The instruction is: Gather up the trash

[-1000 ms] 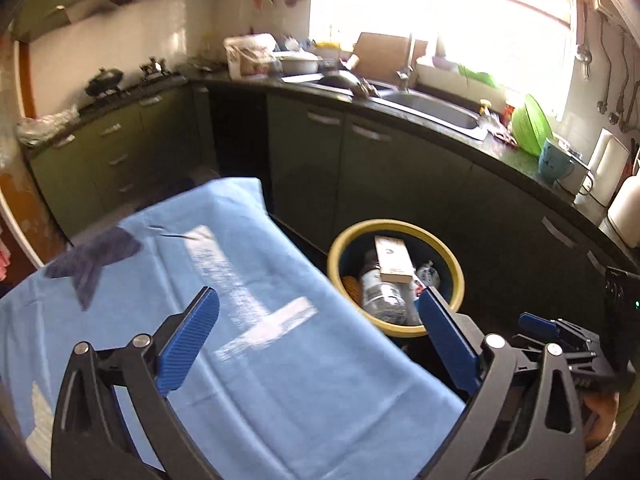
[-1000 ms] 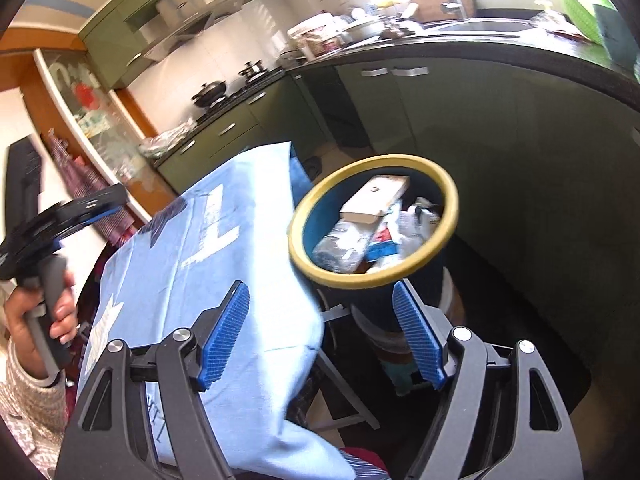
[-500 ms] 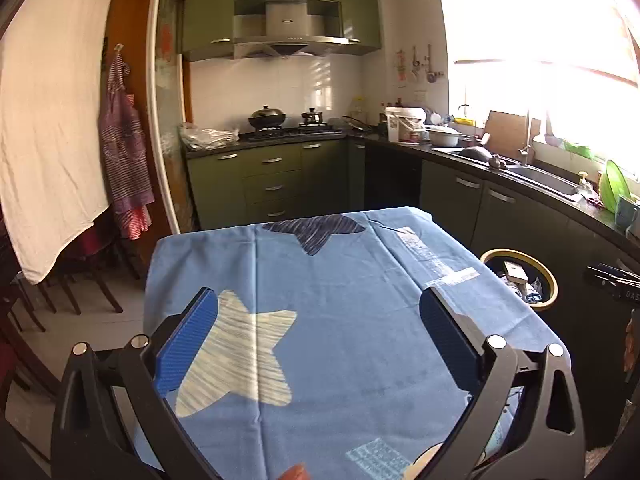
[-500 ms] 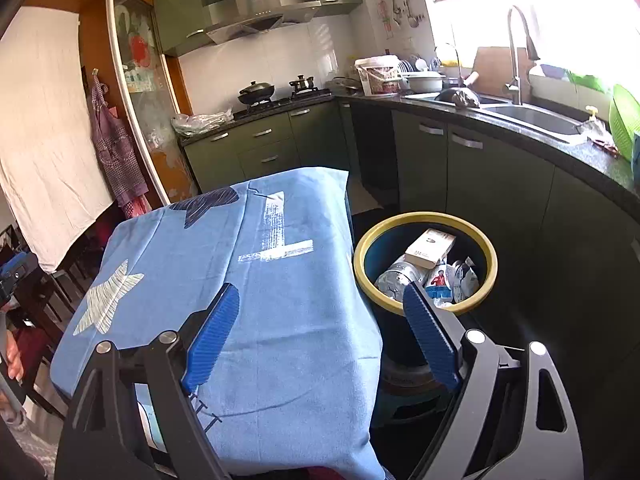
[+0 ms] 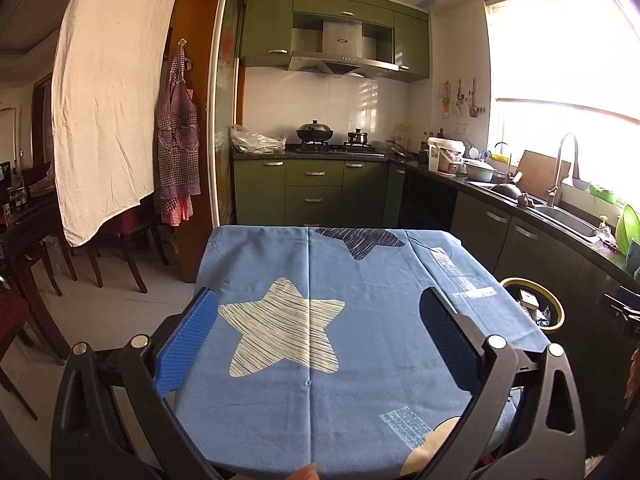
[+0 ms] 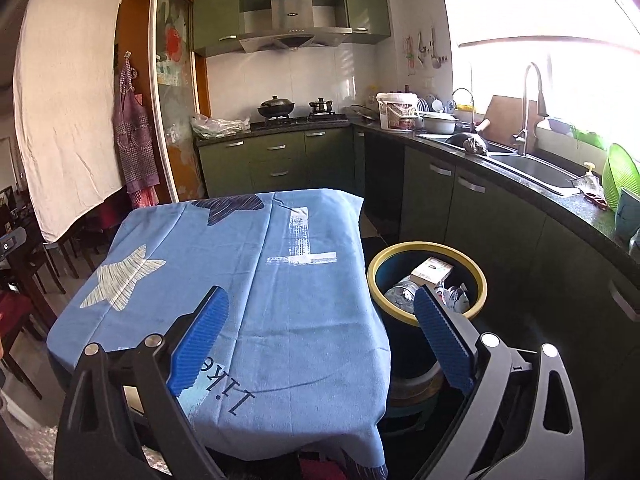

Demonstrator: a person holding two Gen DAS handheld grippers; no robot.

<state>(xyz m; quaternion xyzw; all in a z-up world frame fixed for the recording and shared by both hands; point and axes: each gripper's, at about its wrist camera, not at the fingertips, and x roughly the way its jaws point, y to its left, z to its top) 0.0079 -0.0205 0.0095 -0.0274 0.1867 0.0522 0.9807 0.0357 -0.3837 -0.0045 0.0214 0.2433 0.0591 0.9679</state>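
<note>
Green kitchen cabinets (image 5: 312,184) back a table under a blue star-print cloth (image 5: 360,360); the left gripper (image 5: 318,328) hangs over it, jaws apart and empty, the yellow-rimmed trash bin (image 5: 556,312) off the table's right edge. From the right wrist, the right gripper (image 6: 320,322), jaws just widened and empty, spans that edge; bin (image 6: 376,268) holds a carton (image 6: 432,272) and bottle (image 6: 400,294).

bare tablecloth (image 6: 280,300), bin (image 6: 478,276) beside (cabinets close)
</note>
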